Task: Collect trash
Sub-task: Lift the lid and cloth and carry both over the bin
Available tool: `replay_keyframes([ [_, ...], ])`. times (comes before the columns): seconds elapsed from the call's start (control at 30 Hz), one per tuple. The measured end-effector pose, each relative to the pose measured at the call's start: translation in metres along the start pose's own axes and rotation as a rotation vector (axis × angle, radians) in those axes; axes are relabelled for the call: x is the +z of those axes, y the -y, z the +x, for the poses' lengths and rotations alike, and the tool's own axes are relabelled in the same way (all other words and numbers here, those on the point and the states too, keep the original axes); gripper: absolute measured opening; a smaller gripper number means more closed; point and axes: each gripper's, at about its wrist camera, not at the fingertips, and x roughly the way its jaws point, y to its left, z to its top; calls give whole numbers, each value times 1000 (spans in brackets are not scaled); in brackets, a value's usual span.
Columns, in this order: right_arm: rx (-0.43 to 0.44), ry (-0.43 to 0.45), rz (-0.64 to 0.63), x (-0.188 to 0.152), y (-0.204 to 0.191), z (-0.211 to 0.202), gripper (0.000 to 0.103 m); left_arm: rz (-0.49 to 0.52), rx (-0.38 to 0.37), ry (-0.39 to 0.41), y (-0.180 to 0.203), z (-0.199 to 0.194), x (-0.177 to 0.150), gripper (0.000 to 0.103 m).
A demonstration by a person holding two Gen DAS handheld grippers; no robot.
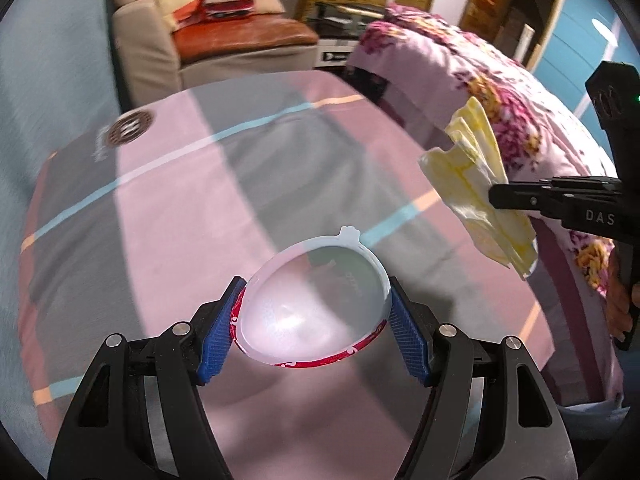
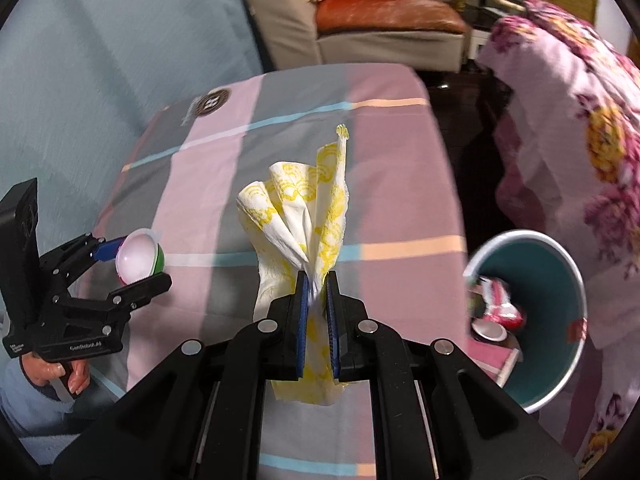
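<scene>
So both hand-held grippers are loaded up over the bed point(image 1: 168, 216), which has a sheet in pink and grey blocks with thin blue and peach stripes. The left hand-held gripper point(image 1: 316, 312) has its blue pads pressed on either side of a small plastic cup point(image 1: 316, 300), a white one with a red patterned band around the rim, tilted so its inside faces the left wrist camera. In the right wrist view the same cup looks tiny off to the left, held up above the sheet.

The right hand-held gripper point(image 2: 318, 292) is closed tight on a crumpled napkin point(image 2: 304, 220), white with a yellow print. The paper fans out above the pads and a bit hangs out below them too.

Over at the right edge of the bed there's a trash bin point(image 2: 560, 320), white outside and teal inside, already holding some wrappers and a small round lid-like thing. A floral quilt point(image 2: 580, 128) is bunched up behind it. A beige armchair point(image 1: 160, 48) piled with stuff sits at the far end of the room.
</scene>
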Motion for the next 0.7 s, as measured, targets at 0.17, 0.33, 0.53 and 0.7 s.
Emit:
replay_keyframes([
  [0.17, -16, 51, 58, -17, 36, -23, 9, 61, -28, -8, 46, 8, 11, 70],
  [0.33, -20, 103, 129, -37, 77, -46, 9, 111, -53, -28, 87, 20, 18, 70],
  [0.53, -30, 140, 223, -58, 128, -66, 9, 182, -84, -57, 139, 39, 26, 70],
  [0.7, -57, 166, 284, -71, 162, -82, 9, 239, -114, -72, 178, 54, 35, 70],
])
